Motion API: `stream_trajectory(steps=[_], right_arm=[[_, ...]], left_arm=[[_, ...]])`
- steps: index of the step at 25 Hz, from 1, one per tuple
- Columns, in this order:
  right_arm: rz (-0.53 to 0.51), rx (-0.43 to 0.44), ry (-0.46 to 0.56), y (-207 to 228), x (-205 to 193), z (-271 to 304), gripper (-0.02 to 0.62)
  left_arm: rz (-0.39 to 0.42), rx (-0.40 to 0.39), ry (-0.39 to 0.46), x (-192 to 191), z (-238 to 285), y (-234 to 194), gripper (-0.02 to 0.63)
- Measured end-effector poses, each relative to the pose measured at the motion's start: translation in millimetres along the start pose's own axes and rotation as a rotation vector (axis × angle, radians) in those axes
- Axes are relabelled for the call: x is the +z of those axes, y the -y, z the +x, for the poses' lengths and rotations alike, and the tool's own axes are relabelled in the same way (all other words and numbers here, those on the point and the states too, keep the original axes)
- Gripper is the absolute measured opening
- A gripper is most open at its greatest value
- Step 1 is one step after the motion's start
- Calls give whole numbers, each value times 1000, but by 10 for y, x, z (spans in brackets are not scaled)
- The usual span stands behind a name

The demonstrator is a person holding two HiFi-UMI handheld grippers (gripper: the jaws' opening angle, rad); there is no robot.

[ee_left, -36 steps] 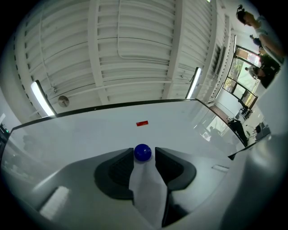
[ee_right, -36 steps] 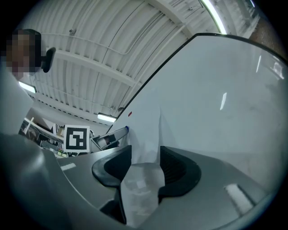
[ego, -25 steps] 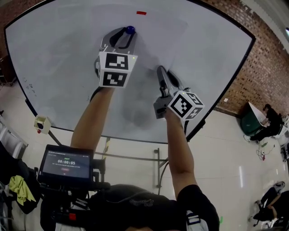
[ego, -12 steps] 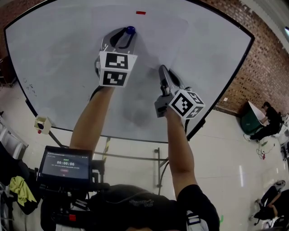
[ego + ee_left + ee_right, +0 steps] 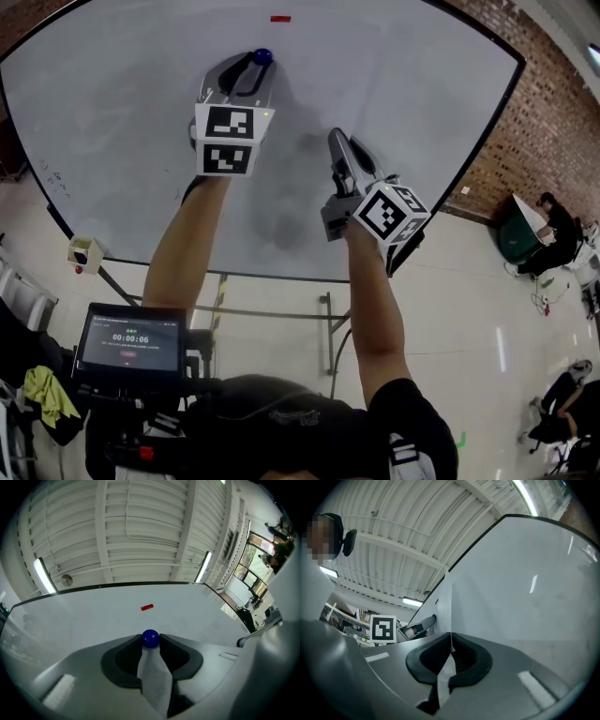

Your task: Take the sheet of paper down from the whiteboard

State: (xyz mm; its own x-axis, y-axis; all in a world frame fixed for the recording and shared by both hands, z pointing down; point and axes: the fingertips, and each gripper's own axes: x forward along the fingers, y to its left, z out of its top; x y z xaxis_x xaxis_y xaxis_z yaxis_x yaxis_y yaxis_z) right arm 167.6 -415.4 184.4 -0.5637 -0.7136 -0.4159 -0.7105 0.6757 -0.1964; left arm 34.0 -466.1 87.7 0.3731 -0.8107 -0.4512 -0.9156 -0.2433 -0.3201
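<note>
**Right jaws closed on the sheet's edge since a second ago**

Closing of the right gripper (image 5: 336,139) is the one change: its jaws stood slightly apart a second ago and now meet on the paper. Both arms sit where they were.

1. Whiteboard (image 5: 112,112): large, white, dark-framed, and fills most of the head view. A brick wall (image 5: 553,122) lies to its right.
2. Sheet of paper (image 5: 444,602): white, on the whiteboard and hard to tell from it in the head view. Its right edge stands clear of the board and runs up from between the right jaws.
3. Left gripper (image 5: 258,64): raised to the board, upper left of the right gripper. Its jaws are set wide, with both tips against the blue magnet (image 5: 150,638).
4. Right gripper: clamped on the sheet's edge, with no gap between the pads.
5. Blue magnet: a small ball on the board, held between the left jaw tips.
6. Red magnet (image 5: 147,607): a small flat strip on the board, above the blue one and apart from both grippers.
</note>
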Motion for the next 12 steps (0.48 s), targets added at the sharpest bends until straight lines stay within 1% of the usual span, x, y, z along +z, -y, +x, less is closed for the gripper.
stream_trajectory(steps=[8,12], right_arm=[[30,-27,-36,84,-207,-170,14],[52,-41,-66,144,-452,-199,14]], left_arm=[[-41,8,-32,-273,-186,14,120],[-46,7,-89,-604,-327,21,120]])
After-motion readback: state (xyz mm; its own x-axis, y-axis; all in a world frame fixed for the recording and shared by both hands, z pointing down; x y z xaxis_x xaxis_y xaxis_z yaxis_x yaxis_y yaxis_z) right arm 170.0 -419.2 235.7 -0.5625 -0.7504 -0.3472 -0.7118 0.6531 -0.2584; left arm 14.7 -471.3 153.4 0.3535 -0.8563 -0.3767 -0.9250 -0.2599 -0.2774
